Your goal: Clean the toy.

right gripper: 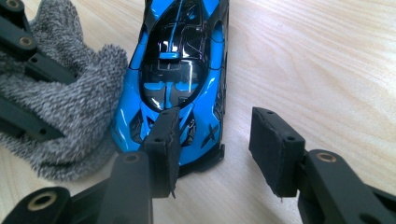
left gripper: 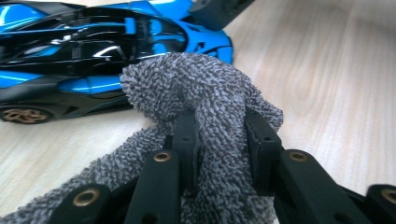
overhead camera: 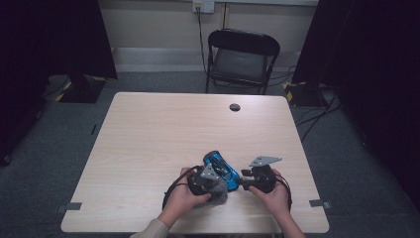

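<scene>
A blue and black toy car (overhead camera: 220, 166) stands on the pale wooden table (overhead camera: 158, 134) near its front edge. In the left gripper view, my left gripper (left gripper: 222, 126) is shut on a bunch of grey fuzzy cloth (left gripper: 205, 93), which lies against the side of the car (left gripper: 93, 51). My right gripper (right gripper: 215, 135) is open at the car's (right gripper: 180, 70) rear end. One of its jaws overlaps the tail; the other stands over bare table, apart from the car. In the right gripper view the cloth (right gripper: 70, 116) touches the car's left flank.
A black folding chair (overhead camera: 242, 57) stands beyond the table's far edge. A dark round grommet (overhead camera: 235, 107) sits in the tabletop near the far side. Both hands (overhead camera: 270, 196) rest close to the front edge.
</scene>
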The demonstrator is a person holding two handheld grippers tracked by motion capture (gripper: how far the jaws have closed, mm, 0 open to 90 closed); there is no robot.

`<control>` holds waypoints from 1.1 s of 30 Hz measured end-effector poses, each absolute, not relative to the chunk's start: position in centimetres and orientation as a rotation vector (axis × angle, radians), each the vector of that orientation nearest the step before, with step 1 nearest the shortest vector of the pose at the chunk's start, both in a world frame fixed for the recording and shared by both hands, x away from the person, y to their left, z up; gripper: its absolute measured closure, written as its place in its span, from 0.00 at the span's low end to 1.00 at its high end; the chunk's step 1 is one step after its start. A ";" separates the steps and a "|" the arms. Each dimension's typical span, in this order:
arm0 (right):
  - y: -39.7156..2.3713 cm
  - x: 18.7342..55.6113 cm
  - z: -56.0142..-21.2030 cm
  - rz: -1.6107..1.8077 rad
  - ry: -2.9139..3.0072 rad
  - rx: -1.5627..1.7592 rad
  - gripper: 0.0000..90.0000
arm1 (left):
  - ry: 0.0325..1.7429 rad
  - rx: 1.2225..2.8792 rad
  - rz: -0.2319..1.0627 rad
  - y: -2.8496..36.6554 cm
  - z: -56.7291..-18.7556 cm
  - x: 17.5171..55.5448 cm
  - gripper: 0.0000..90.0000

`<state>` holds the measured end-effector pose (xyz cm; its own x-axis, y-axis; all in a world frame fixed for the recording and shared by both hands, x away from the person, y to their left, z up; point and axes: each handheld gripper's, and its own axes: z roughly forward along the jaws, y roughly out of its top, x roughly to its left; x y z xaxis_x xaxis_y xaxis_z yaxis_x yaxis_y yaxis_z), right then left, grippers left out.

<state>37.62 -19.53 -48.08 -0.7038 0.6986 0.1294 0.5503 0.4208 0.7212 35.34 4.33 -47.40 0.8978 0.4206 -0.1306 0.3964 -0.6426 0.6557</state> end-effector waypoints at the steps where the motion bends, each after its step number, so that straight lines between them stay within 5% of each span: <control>1: -19.5 37.6 -48.1 1.150 2.482 1.105 0.60 | 0.579 2.335 0.031 4.3 -47.4 35.2 0.78; 9: -19.5 37.6 -48.1 1.153 2.478 1.106 0.60 | 0.559 2.318 0.016 5.2 -47.1 34.9 0.78; 20: -19.5 37.6 -48.1 1.149 2.477 1.101 0.60 | 0.779 2.269 0.173 9.9 -46.8 38.4 0.78; 33: -19.5 37.6 -48.1 1.151 2.477 1.097 0.59 | 0.685 2.296 0.078 6.4 -47.4 37.4 0.78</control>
